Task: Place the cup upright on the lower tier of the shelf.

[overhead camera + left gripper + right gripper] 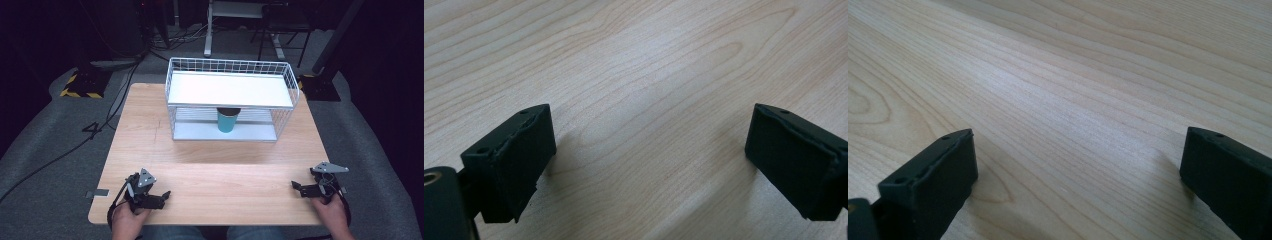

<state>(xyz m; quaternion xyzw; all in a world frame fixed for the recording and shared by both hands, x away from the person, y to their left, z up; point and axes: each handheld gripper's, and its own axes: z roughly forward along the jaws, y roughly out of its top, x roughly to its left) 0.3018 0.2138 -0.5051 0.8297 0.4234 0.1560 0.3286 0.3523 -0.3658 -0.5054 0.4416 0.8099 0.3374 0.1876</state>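
Note:
A teal cup with a dark rim stands upright on the lower shelf of a white wire rack at the back middle of the wooden table. My left gripper rests on the table near the front left corner, held by a hand. It is open, its two black jaws wide apart over bare wood. My right gripper rests near the front right corner, also open with bare wood between its jaws. Both grippers are far from the cup.
The rack has a flat white top shelf above the cup. A dark grey carpet surrounds the table, with cables at the left and stand bases and chair legs behind.

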